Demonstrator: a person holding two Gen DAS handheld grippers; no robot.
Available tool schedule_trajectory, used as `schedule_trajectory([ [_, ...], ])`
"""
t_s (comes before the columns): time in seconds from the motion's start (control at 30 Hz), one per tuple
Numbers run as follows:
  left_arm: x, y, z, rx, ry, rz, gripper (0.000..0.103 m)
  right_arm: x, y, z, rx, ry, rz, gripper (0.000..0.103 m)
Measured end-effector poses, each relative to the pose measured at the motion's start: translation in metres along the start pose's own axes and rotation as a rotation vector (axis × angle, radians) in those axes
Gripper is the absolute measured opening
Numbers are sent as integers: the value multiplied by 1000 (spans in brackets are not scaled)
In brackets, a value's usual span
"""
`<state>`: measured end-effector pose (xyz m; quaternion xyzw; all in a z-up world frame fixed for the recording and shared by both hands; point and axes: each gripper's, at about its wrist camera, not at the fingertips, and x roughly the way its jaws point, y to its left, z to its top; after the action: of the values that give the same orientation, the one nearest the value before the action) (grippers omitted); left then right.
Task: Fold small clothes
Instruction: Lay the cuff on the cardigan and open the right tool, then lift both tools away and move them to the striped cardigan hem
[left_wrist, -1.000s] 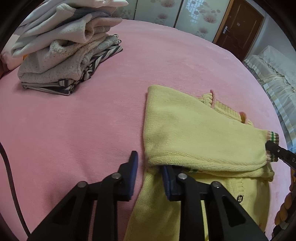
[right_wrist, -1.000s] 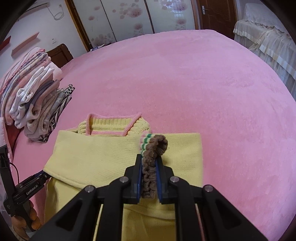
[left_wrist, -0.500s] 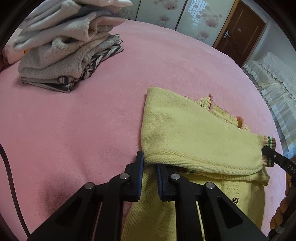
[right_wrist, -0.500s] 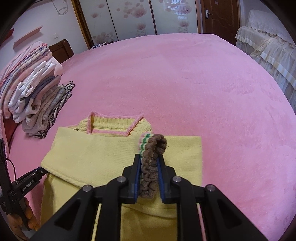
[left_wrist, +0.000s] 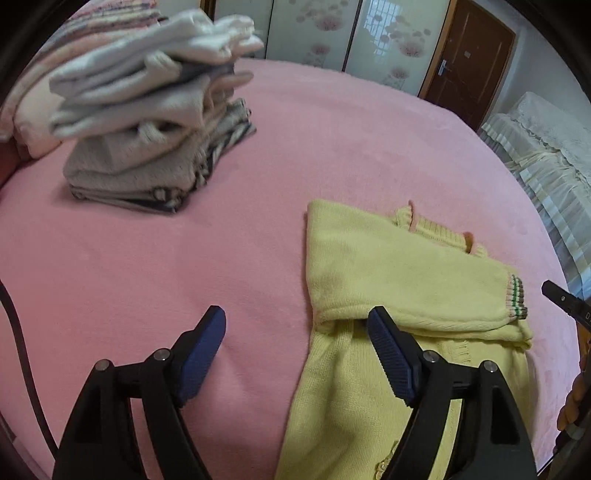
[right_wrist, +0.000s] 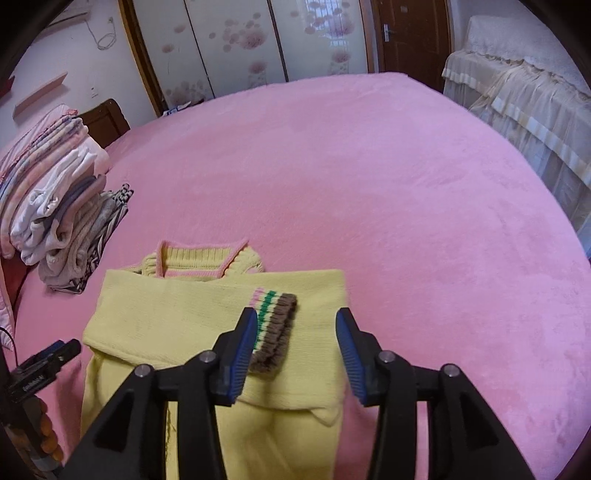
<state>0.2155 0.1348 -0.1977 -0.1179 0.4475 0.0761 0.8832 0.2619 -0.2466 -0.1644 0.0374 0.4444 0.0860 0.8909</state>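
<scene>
A small yellow knit sweater with a pink-trimmed collar lies on the pink bed cover, its sleeves folded across the chest. It also shows in the right wrist view. My left gripper is open and empty, just short of the folded sleeve's near edge, its right finger beside the fold. My right gripper is open and empty; the striped brown, green and pink cuff lies loose on the sweater beside its left finger. The right gripper's tip shows at the right of the left wrist view.
A tall stack of folded clothes stands at the far left of the bed, also in the right wrist view. The pink bed cover spreads all around. A second bed with a cream cover stands at the right.
Both grippers have opened. The left one let go of the sleeve fold it pinched half a second ago. The right one released the striped cuff, which now lies flat on the sweater.
</scene>
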Motion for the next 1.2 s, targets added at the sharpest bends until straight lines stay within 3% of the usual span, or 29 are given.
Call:
schedule_trajectory([
  [0.13,-13,-6,14,29,-74,-16,77,-6,13,-4,-54,-8,23,44],
  [0.23,-5,-22,29,53,-89,-51,66,3,40,-4,-111,-3,43,40],
  [0.43,37,-56,37,103,-48,-86,58,38,86,-2,-177,30,90,36],
  [0.53,64,-60,32,113,16,-44,52,59,94,-4,-197,68,74,31],
  [0.6,78,-56,31,104,59,-21,52,67,88,-6,-192,80,37,29],
  [0.77,89,-46,28,97,82,-45,53,73,38,-8,-86,106,2,0],
  [0.87,93,-43,28,103,87,-47,53,66,13,-10,-25,102,8,0],
  [1.0,94,-45,32,112,98,-42,61,53,-3,-14,5,85,-87,4],
  [1.07,87,-50,31,112,97,-42,69,48,-12,-18,43,100,-52,4],
  [1.2,65,-54,36,116,50,-32,75,32,-16,-17,66,90,-41,4],
])
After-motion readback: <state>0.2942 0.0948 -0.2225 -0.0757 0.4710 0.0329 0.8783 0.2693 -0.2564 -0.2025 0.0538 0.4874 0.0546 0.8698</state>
